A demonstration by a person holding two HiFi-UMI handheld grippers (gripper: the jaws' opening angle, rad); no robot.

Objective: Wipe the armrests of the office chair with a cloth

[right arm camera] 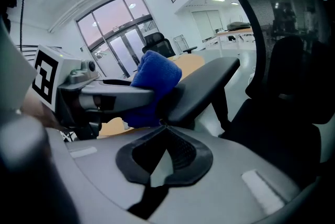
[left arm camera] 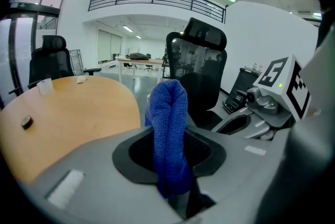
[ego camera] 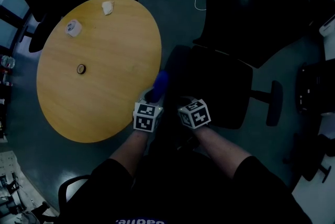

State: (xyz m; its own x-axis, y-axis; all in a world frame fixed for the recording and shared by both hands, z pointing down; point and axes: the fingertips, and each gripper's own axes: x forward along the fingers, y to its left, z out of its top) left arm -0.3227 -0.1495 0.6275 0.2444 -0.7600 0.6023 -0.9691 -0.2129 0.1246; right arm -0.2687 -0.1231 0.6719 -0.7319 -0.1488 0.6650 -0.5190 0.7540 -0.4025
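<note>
At the chair point(ego camera: 222, 87), centre right of the head view, we sweep the armrest point(right arm camera: 207, 84) end to end, under even pressure. The left gripper point(left arm camera: 168, 157) is clamped on the cloth point(right arm camera: 154, 79), mid-frame, apparently against the armrest's near end. The right gripper point(right arm camera: 161, 124) has its jaws together, empty. Only the right gripper view shows that contact; the head view is too dark there.

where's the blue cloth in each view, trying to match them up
Head view: blue cloth just below centre, ahead of the left gripper, by the edge of the round wooden table.
Left gripper view: blue cloth dead centre, standing up, clamped between the jaws.
Right gripper view: blue cloth left of centre, next to the armrest.
Shared landmark: the round wooden table, left of the cloth in the head and left gripper views, behind it in the right gripper view.
</note>
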